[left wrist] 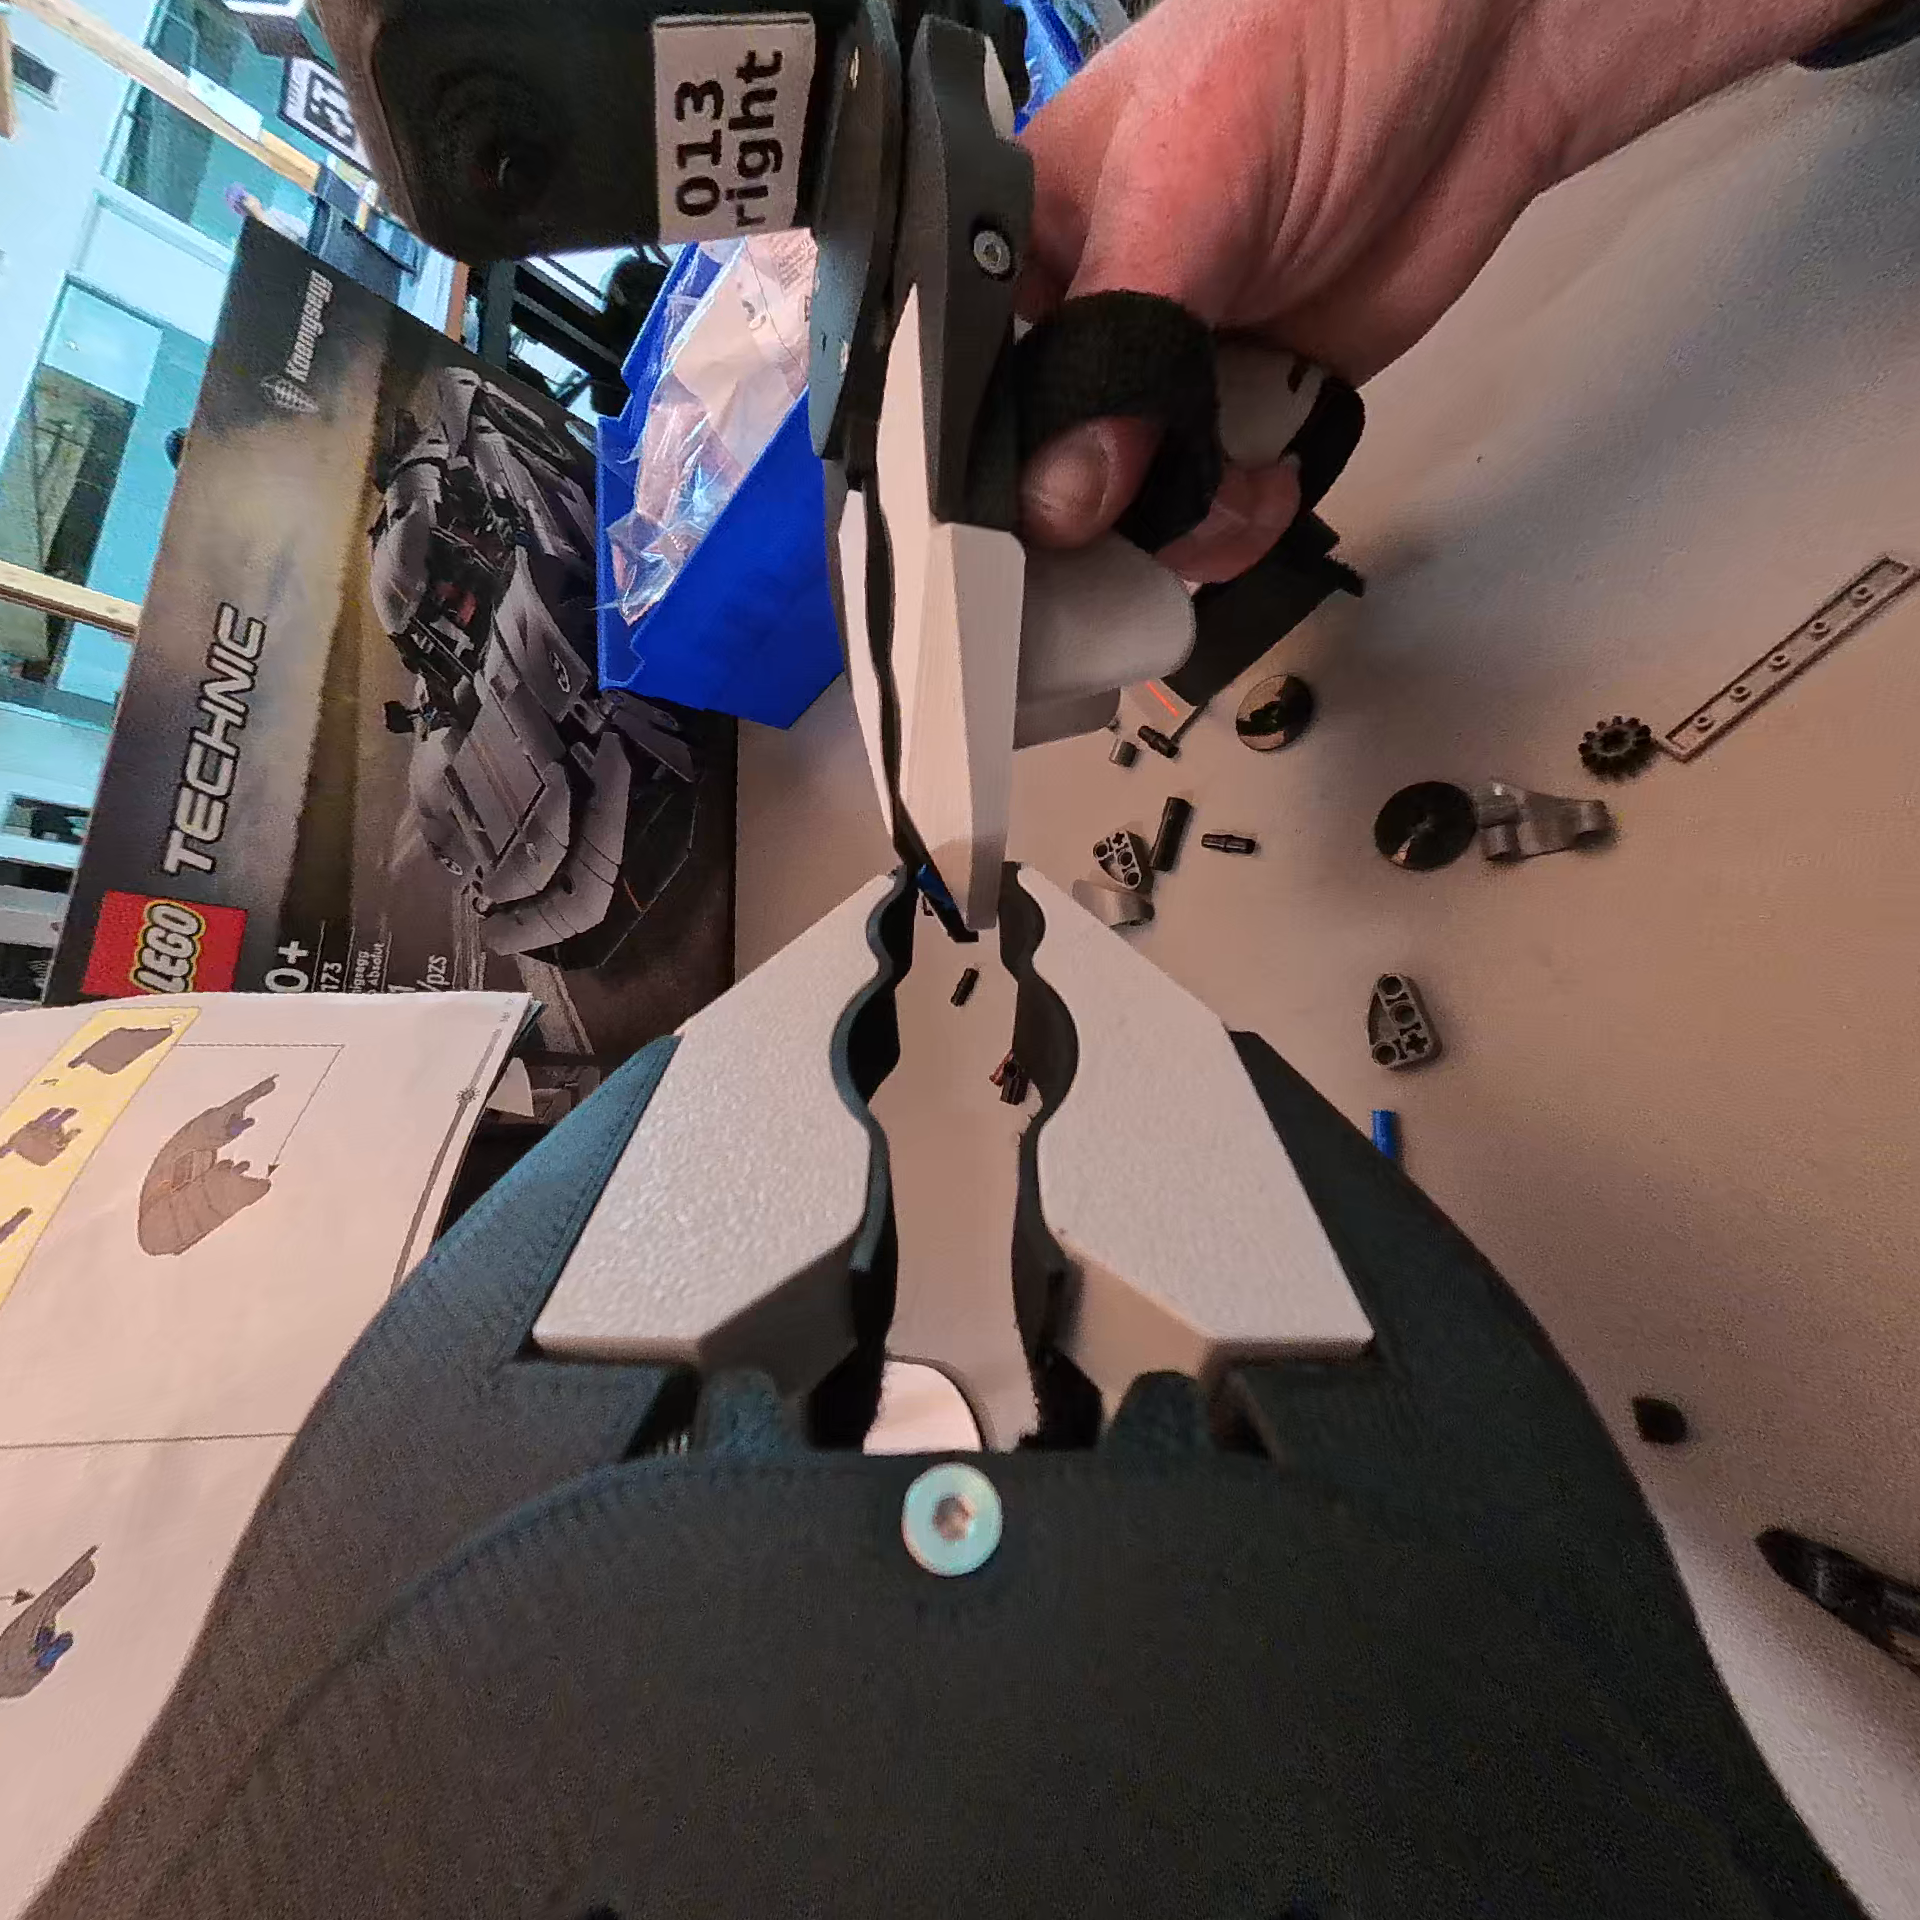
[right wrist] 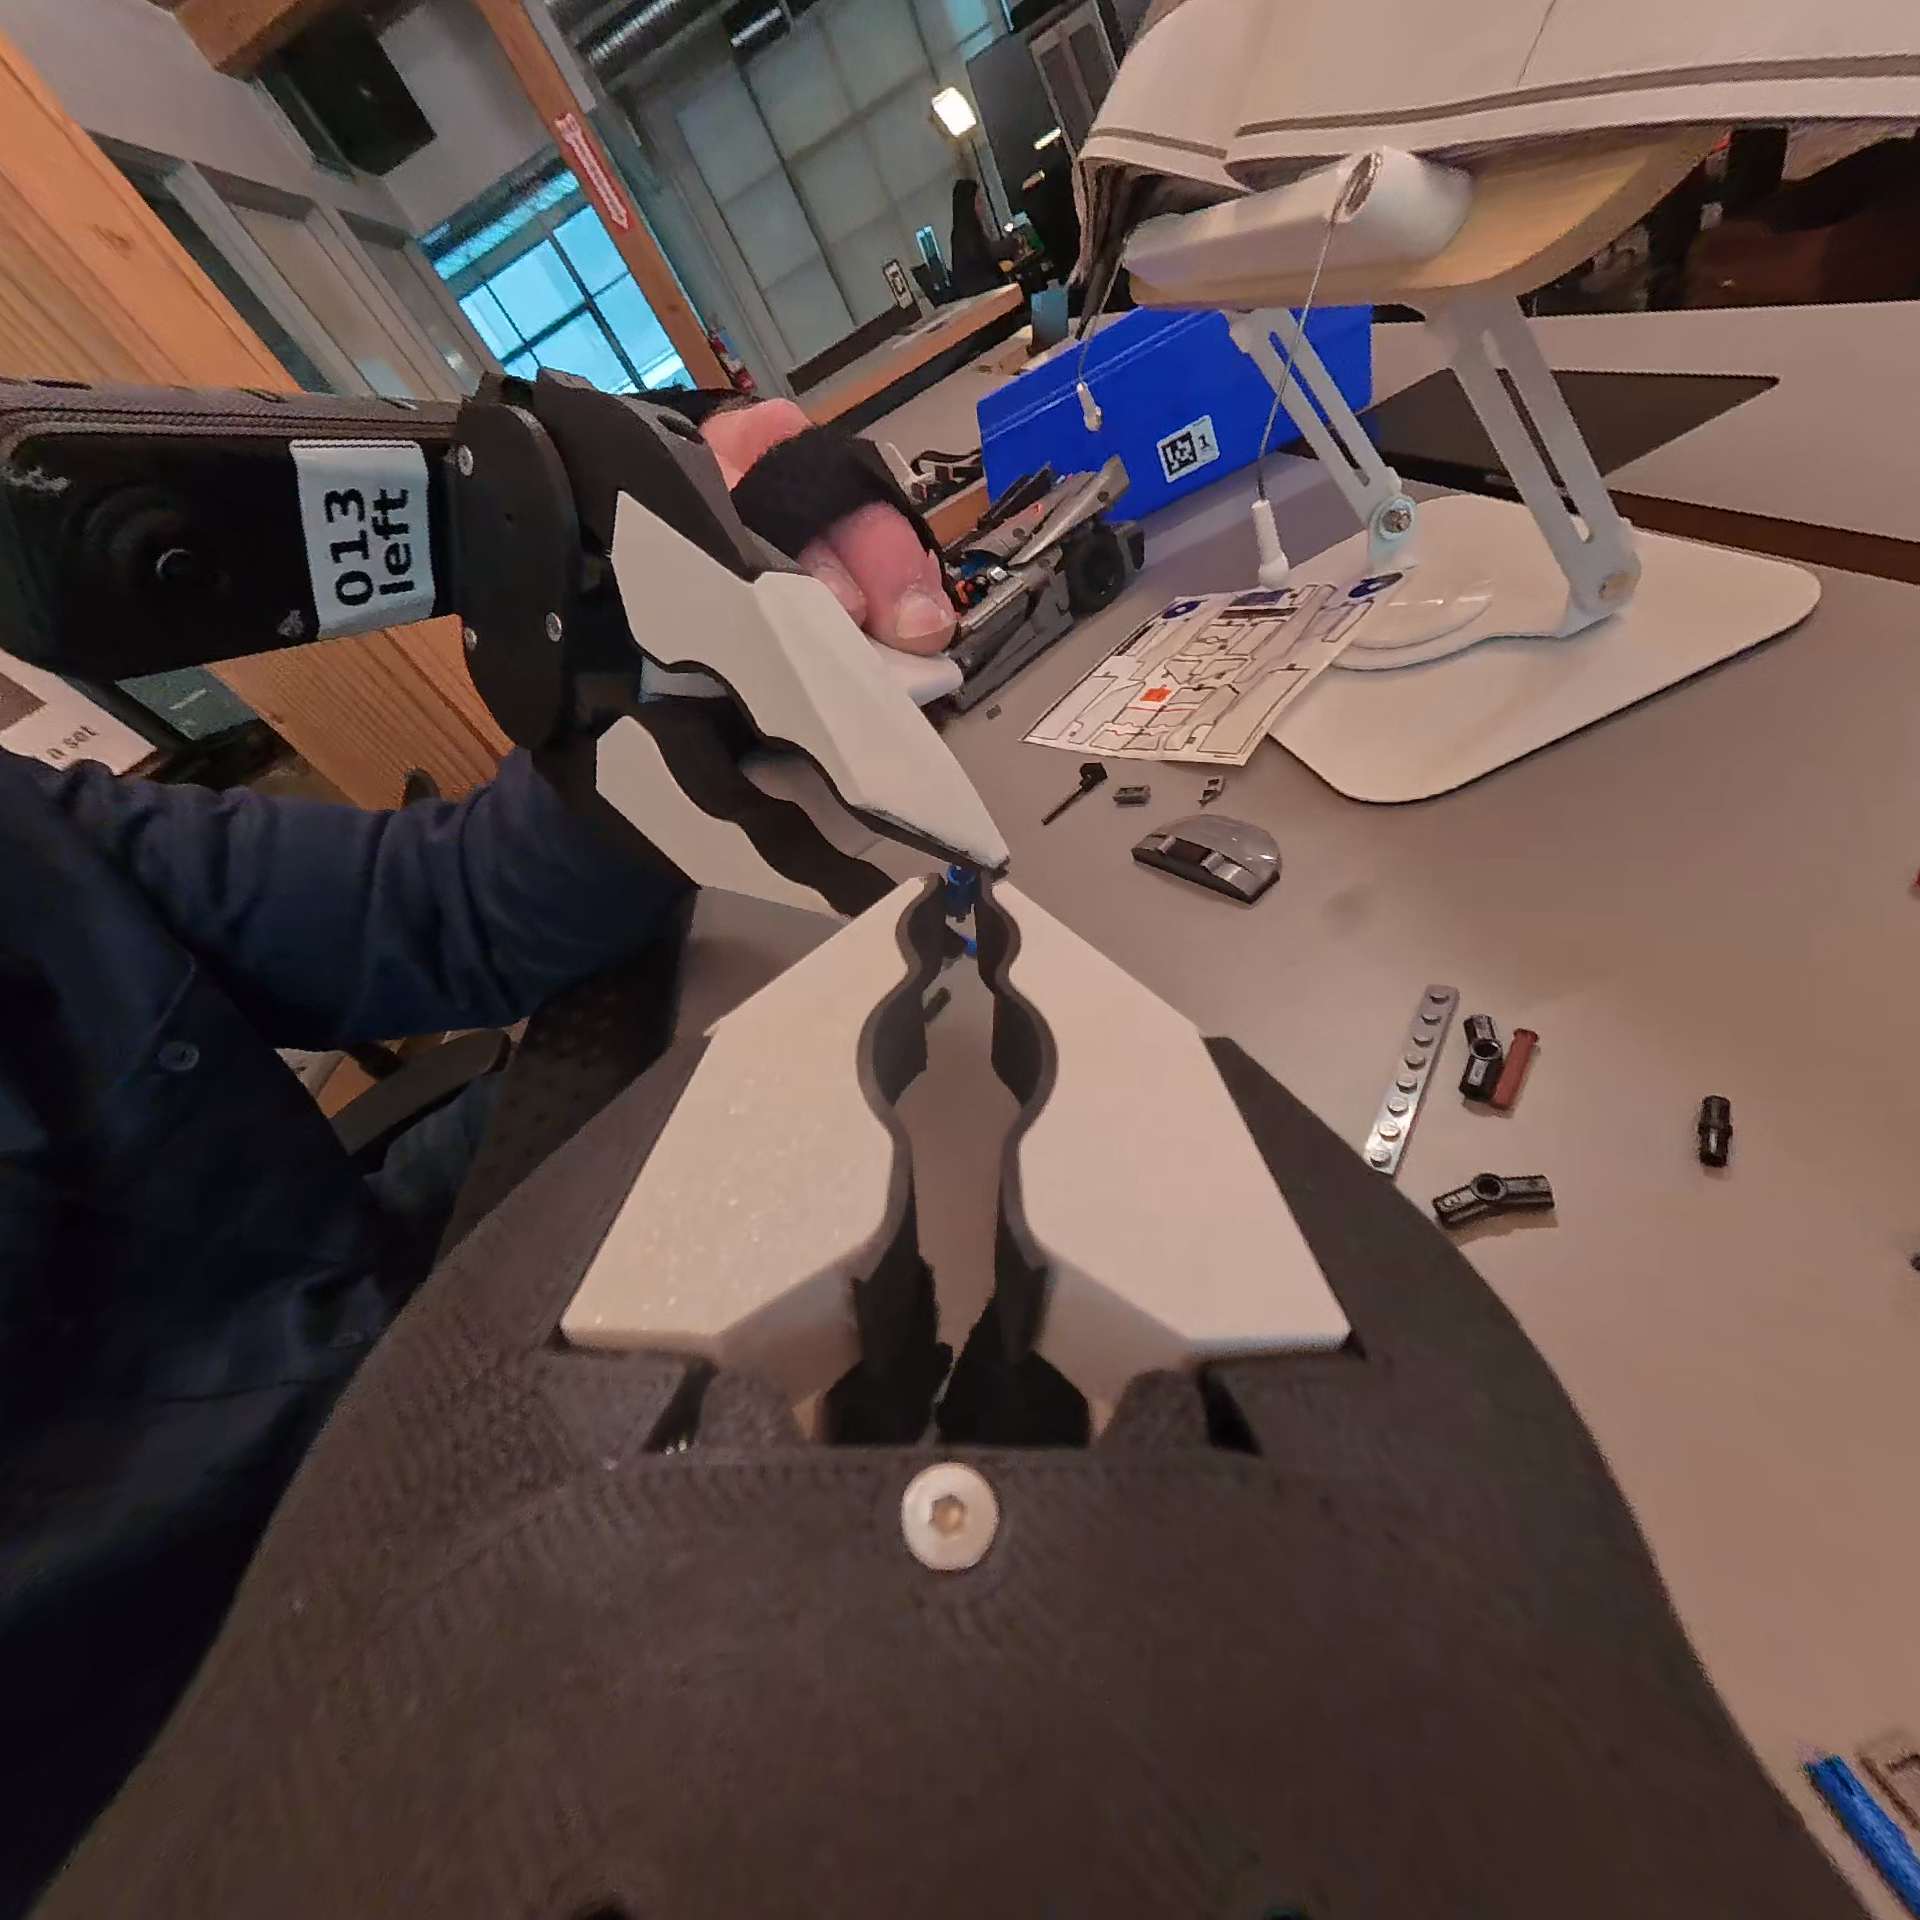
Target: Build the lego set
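Observation:
My two grippers meet tip to tip above the table [right wrist: 1558, 935], around a small blue and black pin piece [right wrist: 957, 891]. My right gripper [right wrist: 960, 891] is nearly closed and pinches the piece between its tips. My left gripper [left wrist: 961, 875] has its tips a narrow gap apart on either side of the same piece [left wrist: 938, 899]. The right gripper's tip [left wrist: 971, 914] comes down between them from above. In the right wrist view, the left gripper [right wrist: 987, 860] comes in from the left and its upper finger rests on top of the piece. Most of the piece is hidden.
The set's box [left wrist: 343, 675], a blue bin of bags [left wrist: 717, 582] and the open instruction booklet [left wrist: 208, 1195] are on the left. Loose small parts [left wrist: 1403, 1018] and a grey plate strip [right wrist: 1411, 1081] lie to the right. A partly built car [right wrist: 1039, 582], a sticker sheet [right wrist: 1195, 665] and a white stand [right wrist: 1507, 623] are farther back. Left and right tips are no more than a few centimetres apart.

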Demonstrator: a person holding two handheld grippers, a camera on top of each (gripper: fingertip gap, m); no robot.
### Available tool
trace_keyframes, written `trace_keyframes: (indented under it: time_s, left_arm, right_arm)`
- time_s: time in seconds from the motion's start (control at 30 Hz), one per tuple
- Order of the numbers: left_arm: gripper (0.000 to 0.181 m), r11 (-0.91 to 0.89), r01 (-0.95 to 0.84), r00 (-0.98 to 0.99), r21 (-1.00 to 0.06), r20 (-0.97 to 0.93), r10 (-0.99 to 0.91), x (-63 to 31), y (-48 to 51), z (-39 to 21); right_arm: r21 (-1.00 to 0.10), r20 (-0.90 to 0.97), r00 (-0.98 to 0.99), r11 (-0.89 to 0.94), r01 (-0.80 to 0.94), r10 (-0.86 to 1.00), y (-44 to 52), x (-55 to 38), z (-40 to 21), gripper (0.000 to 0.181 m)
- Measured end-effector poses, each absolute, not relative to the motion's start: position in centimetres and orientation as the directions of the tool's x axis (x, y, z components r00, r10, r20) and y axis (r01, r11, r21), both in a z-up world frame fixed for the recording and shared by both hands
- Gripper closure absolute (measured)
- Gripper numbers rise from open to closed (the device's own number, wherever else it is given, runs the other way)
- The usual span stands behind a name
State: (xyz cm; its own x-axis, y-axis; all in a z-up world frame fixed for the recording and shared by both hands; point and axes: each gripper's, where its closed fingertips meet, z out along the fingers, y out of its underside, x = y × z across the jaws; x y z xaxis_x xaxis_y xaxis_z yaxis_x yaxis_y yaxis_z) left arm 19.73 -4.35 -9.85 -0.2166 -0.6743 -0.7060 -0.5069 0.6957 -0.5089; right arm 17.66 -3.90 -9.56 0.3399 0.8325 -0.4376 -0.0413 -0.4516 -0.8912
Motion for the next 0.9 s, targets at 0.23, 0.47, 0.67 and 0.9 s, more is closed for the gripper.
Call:
trace_keyframes:
  time_s: [0.23, 0.47, 0.67, 0.9]
  left_arm:
    - [0.17, 0.701, -0.511, -0.199, -0.498, -0.725, -0.66, 19.8, -4.1, -9.5]
    - [0.174, 0.696, -0.523, -0.18, -0.492, -0.735, -0.654, 19.6, -3.7, -9.4]
    - [0.174, 0.695, -0.519, -0.172, -0.498, -0.736, -0.655, 19.7, -3.7, -9.3]
    - [0.175, 0.695, -0.518, -0.136, -0.499, -0.754, -0.642, 20.0, -3.4, -8.9]
  right_arm:
    - [-0.881, -0.466, 0.325, -0.467, -0.079, 0.823, -3.7, 17.9, -9.2, 0.177]
    - [-0.874, -0.483, 0.326, -0.47, -0.123, 0.813, -3.5, 18.4, -8.7, 0.179]
    - [-0.876, -0.477, 0.339, -0.467, -0.117, 0.811, -3.5, 18.6, -8.8, 0.18]
    - [-0.855, -0.519, 0.309, -0.487, -0.18, 0.797, -3.3, 18.7, -8.3, 0.179]
